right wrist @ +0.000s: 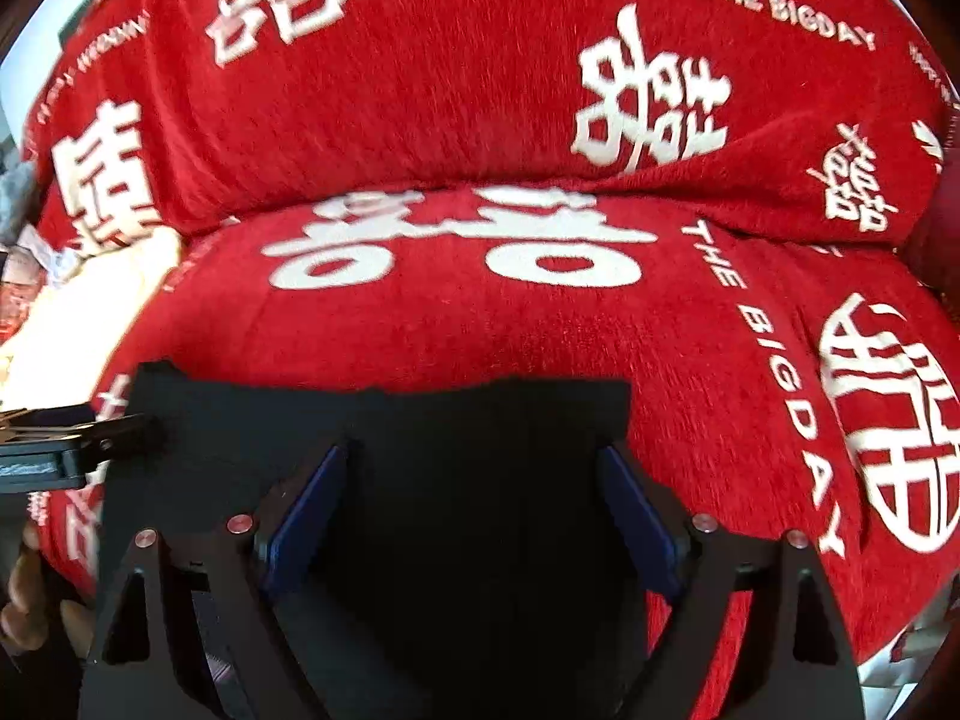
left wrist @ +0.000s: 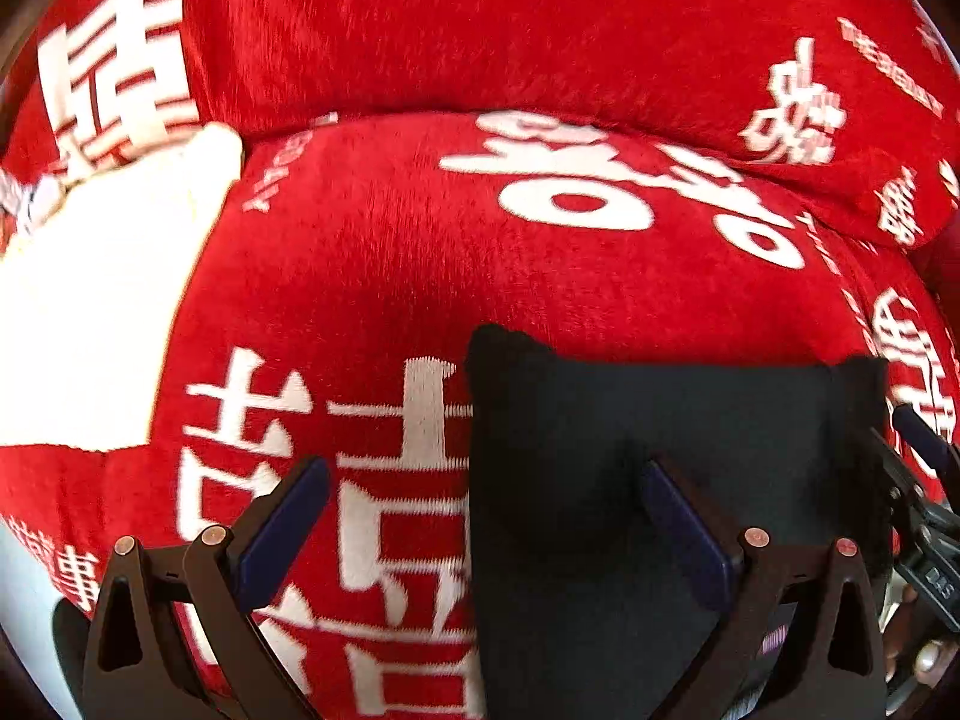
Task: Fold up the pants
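Observation:
The black pants (left wrist: 660, 480) lie folded into a dark rectangle on the red sofa seat; they also show in the right wrist view (right wrist: 372, 480). My left gripper (left wrist: 486, 474) is open and empty, straddling the pants' left edge just above the cloth. My right gripper (right wrist: 474, 456) is open and empty, over the middle of the pants. The right gripper shows at the right edge of the left wrist view (left wrist: 924, 480). The left gripper shows at the left edge of the right wrist view (right wrist: 66, 444).
A red sofa cover (left wrist: 420, 252) with white characters and "THE BIGDAY" lettering spreads over seat and backrest (right wrist: 480, 90). A white cushion (left wrist: 102, 312) lies on the seat to the left. The seat's right side drops away (right wrist: 900, 648).

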The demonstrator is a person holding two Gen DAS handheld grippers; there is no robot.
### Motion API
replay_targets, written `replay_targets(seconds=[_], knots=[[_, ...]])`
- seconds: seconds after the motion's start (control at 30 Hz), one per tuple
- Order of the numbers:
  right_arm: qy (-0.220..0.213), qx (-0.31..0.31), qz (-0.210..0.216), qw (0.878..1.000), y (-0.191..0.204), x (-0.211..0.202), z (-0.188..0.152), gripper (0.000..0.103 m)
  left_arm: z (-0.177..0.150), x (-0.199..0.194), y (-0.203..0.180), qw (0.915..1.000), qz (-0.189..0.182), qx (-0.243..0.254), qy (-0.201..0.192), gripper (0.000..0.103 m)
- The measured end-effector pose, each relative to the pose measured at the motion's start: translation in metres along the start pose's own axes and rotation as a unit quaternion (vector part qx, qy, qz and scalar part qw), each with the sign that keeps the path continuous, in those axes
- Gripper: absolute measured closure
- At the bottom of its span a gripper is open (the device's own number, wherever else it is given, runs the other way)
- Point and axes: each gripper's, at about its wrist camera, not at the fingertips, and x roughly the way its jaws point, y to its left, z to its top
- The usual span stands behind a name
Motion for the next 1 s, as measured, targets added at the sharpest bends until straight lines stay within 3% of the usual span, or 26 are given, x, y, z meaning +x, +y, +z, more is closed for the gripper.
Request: replay_targets(seconds=[0.2,0.4,0.5,0.7,0.87,1.0], knots=[[-0.01,-0.012,0.006,1.0,0.016,-0.046,-0.058,0.014,-0.035,-0.025,0.002,0.9998,-0.015,0.01,-0.011,0.0],[0.018,-0.005,-0.008,1.0,0.018,-0.041,-0.101,0.013,-0.068,-0.022,-0.005,0.9995,0.0,0.031,0.003,0.0],[0.02,0.008,0.004,1.0,0.015,-0.037,-0.106,0.002,-0.075,-0.018,-0.007,0.9996,0.005,0.029,0.002,0.0],[0.016,0.005,-0.017,1.0,0.021,-0.041,-0.113,0.001,-0.084,-0.024,-0.012,0.9987,0.023,0.045,-0.004,0.0],[-0.025,0.012,-0.009,1.0,0.025,-0.073,-0.116,0.001,-0.099,-0.045,-0.012,0.9972,0.022,0.066,-0.026,0.0],[-0.051,-0.003,-0.004,0.999,0.032,-0.081,-0.117,0.001,-0.109,-0.037,-0.004,0.9978,0.01,0.065,-0.006,0.0]])
